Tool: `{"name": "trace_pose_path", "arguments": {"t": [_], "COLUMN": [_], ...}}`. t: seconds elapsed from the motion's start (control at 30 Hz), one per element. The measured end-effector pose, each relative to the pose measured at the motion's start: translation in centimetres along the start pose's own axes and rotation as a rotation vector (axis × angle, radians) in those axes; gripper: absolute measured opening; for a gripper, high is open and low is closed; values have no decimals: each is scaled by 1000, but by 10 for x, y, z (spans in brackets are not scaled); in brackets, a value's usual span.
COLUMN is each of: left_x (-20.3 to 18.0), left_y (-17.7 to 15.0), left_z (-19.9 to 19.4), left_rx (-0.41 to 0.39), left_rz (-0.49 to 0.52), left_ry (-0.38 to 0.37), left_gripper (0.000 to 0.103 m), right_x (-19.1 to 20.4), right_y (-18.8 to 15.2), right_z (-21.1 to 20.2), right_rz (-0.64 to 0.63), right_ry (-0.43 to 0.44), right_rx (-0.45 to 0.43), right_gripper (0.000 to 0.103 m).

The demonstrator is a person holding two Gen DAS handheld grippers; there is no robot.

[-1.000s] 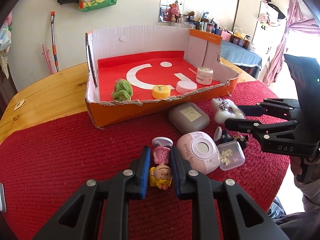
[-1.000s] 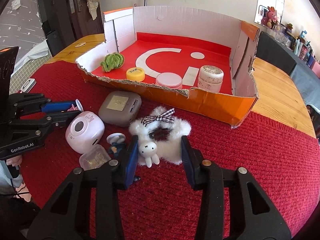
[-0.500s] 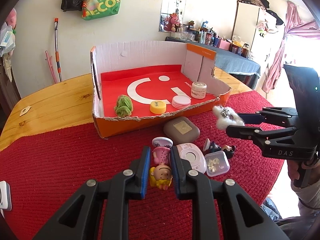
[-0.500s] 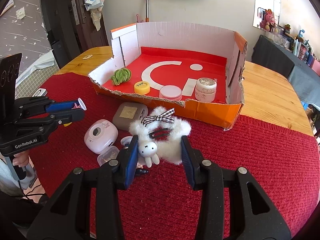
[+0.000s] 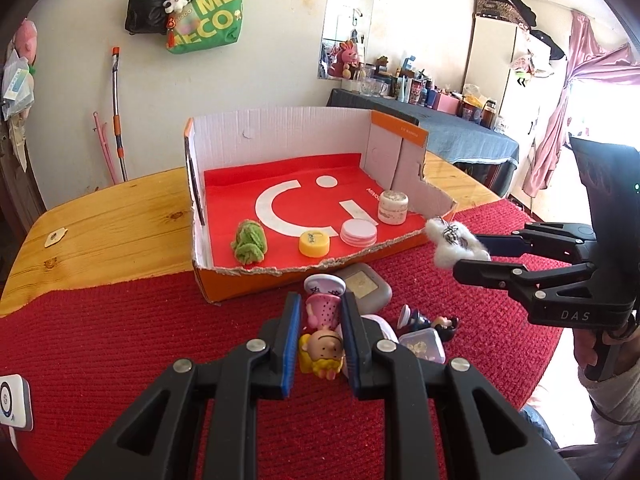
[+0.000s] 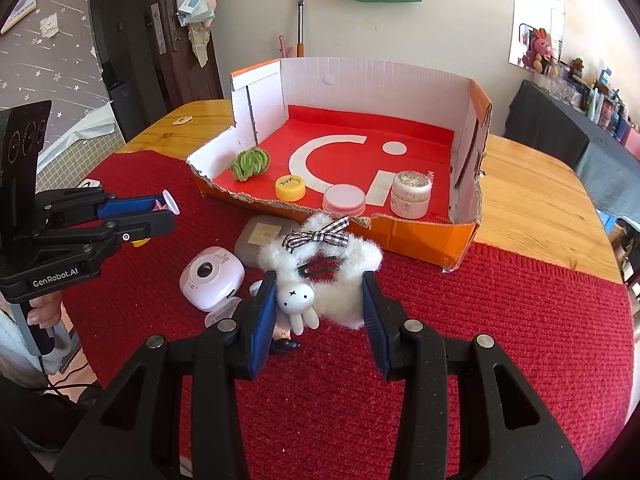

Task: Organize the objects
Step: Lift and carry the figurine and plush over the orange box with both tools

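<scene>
Carrying loads: right claw [image 6: 320, 304] clamps the fluffy hair clip [image 6: 320, 270], left claw [image 5: 320, 330] pinches the doll figure [image 5: 323, 350]; box [image 6: 420, 242] lies just beyond, right nearer.

In the left wrist view, the left gripper's fingers [image 5: 348, 332] hide most of the pink case [image 5: 380, 326] at lower centre. A white device [image 5: 14, 402] is cut off by the left edge. In the right wrist view, the fluffy white hair clip [image 6: 320, 276] covers part of the grey case [image 6: 260, 240], and the dark figurine [image 6: 284, 340] below it is mostly hidden.

"GenRobot.AI" on the left gripper [image 6: 160, 216], "DAS" on the right gripper [image 5: 472, 254], "MEG ECO" on the green bag [image 5: 208, 20]
</scene>
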State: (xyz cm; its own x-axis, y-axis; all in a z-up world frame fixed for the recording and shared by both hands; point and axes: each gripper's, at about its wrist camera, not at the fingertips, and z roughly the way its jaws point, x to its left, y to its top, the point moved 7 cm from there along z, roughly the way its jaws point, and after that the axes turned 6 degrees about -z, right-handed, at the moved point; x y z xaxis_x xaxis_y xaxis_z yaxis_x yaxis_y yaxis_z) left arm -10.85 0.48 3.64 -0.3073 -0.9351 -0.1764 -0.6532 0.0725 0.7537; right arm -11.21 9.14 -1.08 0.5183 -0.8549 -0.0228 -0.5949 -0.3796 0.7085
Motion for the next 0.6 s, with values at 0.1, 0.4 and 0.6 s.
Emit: {"name": "trace_pose_path", "arguments": {"t": [0.1, 0.4, 0.6], "left_x": [0, -2, 5], "left_y": [15, 72, 92], "left_z": [-1, 41, 80], "left_rx": [-11, 32, 97], "left_rz": [4, 18, -8], "left_ry": [-4, -16, -7], "left_gripper": [21, 21, 21], "right_x": [-3, -22, -41], "right_y": [12, 70, 93], "right_z": [-4, 13, 48], "right_rz": [-10, -41, -32], "right_ry": [-2, 2, 2], "right_rx": [-15, -13, 52], "right_gripper": [39, 39, 39]}}
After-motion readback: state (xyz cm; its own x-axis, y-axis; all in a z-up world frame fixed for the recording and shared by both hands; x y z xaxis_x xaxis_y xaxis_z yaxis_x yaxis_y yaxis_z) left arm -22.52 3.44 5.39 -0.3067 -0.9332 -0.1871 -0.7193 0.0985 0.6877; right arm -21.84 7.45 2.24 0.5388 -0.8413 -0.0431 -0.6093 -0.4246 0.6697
